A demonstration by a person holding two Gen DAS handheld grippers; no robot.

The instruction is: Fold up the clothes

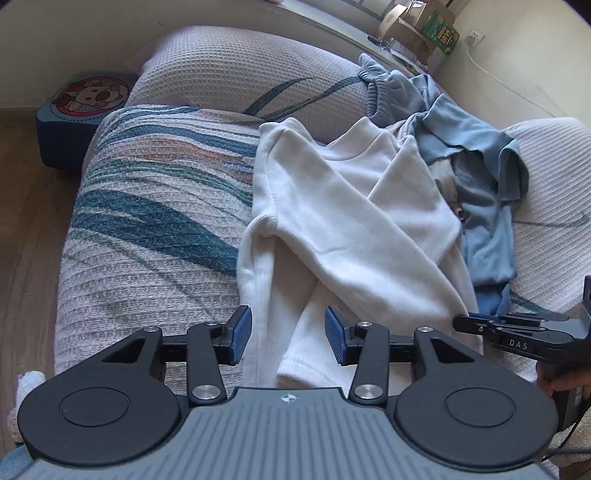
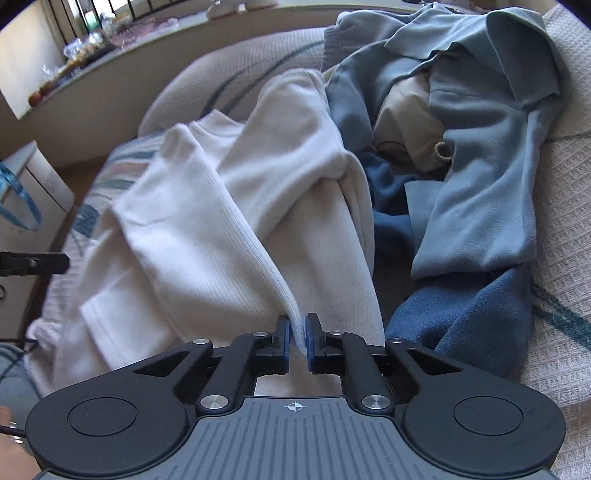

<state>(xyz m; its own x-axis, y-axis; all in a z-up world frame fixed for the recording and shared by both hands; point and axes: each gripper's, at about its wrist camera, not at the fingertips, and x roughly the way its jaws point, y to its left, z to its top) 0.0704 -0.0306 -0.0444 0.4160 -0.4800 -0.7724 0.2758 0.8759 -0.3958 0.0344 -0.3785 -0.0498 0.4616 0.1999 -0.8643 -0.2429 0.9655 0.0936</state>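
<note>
A white ribbed long-sleeved top [image 1: 332, 221] lies crumpled on a sofa, its sleeves crossed over the body. My left gripper [image 1: 288, 332] hovers open over the top's near hem, and the cloth below its blue pads is not pinched. My right gripper [image 2: 297, 332] is shut on a raised fold of the white top [image 2: 207, 229], which is drawn up taut between the pads. In the left wrist view the right gripper [image 1: 469, 321] reaches in from the right at the top's near edge. The left gripper [image 2: 55, 263] shows at the left edge of the right wrist view.
A heap of light blue clothes [image 2: 480, 166] and a darker blue garment [image 2: 461, 314] lies right of the white top. The sofa cover [image 1: 147, 206] is striped and leaf-patterned. A cartoon cushion [image 1: 88, 99] sits on the wooden floor [image 1: 22, 221] to the left. Cardboard boxes [image 1: 417, 26] stand behind.
</note>
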